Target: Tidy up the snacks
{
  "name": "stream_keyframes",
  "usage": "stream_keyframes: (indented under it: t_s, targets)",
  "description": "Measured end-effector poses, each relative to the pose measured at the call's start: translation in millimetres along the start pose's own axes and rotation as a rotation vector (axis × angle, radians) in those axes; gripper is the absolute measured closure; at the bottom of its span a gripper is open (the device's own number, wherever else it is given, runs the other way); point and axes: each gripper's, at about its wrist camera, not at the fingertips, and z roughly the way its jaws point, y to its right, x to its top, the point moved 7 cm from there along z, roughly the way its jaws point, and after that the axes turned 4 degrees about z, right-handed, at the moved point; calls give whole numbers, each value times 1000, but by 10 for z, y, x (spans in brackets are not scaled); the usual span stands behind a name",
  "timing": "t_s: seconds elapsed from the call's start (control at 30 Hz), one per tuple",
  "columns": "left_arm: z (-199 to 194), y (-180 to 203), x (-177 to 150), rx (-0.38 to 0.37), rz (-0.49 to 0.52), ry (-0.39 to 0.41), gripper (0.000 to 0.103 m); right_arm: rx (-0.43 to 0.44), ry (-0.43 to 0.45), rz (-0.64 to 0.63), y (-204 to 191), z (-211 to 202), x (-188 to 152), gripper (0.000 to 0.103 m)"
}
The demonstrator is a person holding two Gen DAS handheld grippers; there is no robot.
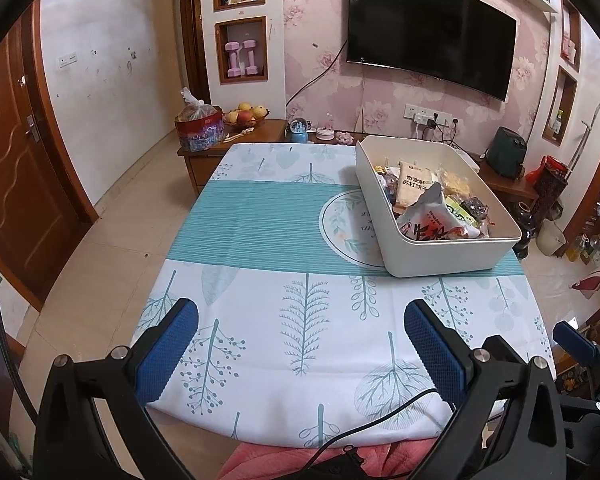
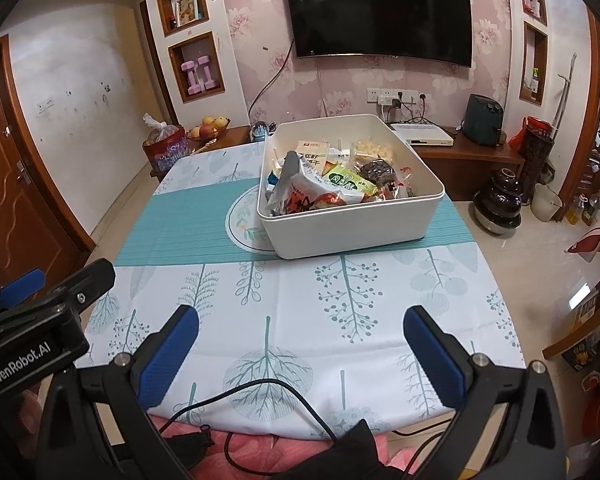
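Holding: nothing; left gripper (image 1: pixel 300 344) and right gripper (image 2: pixel 300 344) gaped, near the table's front edge.
Snacks (image 2: pixel 332 184): sat inside white bin (image 2: pixel 352 232), beyond both grippers.

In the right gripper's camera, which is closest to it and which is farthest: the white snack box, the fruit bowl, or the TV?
Counting out from the right gripper:
1. White snack box, on the table just ahead, slightly right.
2. Fruit bowl, on the low cabinet behind the table, to the left.
3. TV, up on the back wall.
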Motion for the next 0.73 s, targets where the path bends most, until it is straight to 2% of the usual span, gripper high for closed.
stream_keyframes:
  t_s: [0.73]
  targets:
    - [34, 19, -19, -7, -6, -9, 1, 4, -11, 3, -10, 50, -31, 0]
